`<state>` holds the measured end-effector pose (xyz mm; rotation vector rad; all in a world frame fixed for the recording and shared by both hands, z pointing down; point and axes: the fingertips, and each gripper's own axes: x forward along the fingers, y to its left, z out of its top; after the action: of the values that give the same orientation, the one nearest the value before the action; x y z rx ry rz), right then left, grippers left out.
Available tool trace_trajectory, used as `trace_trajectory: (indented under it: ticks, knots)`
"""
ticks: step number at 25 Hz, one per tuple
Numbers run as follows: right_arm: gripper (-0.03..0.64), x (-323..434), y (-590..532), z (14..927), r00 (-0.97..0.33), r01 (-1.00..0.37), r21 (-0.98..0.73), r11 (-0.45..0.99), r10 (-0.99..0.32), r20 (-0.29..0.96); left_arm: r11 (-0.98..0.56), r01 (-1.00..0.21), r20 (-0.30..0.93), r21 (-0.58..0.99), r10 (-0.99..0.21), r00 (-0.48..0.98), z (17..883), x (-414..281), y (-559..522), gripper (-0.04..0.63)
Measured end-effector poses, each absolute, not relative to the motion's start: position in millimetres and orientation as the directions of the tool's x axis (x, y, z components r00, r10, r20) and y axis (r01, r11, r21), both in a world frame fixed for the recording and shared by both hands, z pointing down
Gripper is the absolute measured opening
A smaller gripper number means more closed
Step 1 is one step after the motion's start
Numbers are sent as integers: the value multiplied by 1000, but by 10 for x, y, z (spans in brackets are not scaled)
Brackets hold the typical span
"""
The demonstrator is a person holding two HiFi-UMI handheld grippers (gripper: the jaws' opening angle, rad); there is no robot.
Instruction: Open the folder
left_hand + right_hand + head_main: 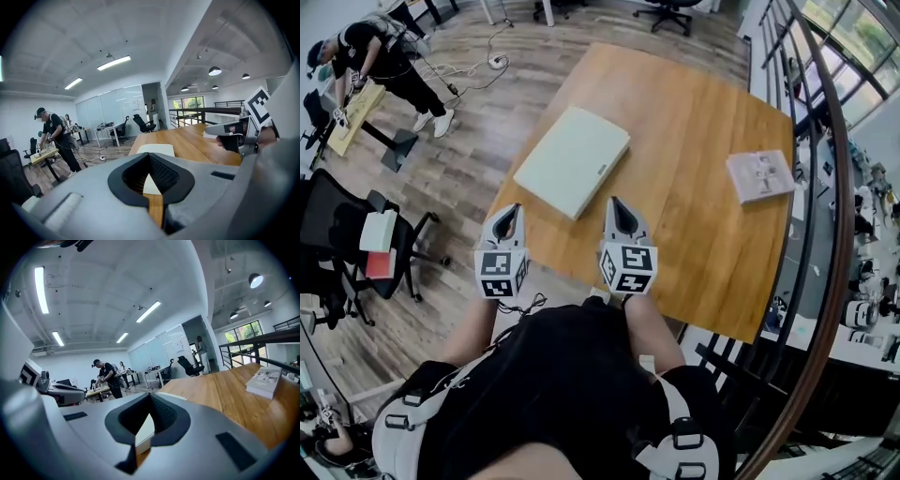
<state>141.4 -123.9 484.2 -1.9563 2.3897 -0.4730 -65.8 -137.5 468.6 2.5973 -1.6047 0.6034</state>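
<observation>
A pale cream folder (573, 159) lies closed and flat on the wooden table (694, 187), turned at an angle near the table's left edge. My left gripper (512, 212) hovers at the table's near left corner, shut and holding nothing, a short way from the folder's near corner. Just right of it, my right gripper (617, 205) is over the table, shut and empty too, its tips close to the folder's near edge. Through the left gripper's (150, 157) jaws the folder (157, 150) shows ahead. The right gripper (150, 397) has the folder's edge (144, 433) just beyond it.
A closed book (759, 175) lies on the table's right side. A black railing (825, 187) runs along the right. Office chairs (356, 244) stand on the floor at the left, and a person (380, 61) works at a bench at the far left.
</observation>
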Motion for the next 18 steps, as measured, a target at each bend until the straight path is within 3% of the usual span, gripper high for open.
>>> trace_trajectory:
  ticks: [10,18]
  knots:
    - [5,1688,-1839,5151,-209,-950,-283,135,-945,252,-450,-873,437,-186,-834,337,4997,-716,-1927,0]
    - [5,1777,-2166,5448,-121,-957,-290,25,-939,321,-580,-768,423,-273,-789,446,5124,-621,-2362,0]
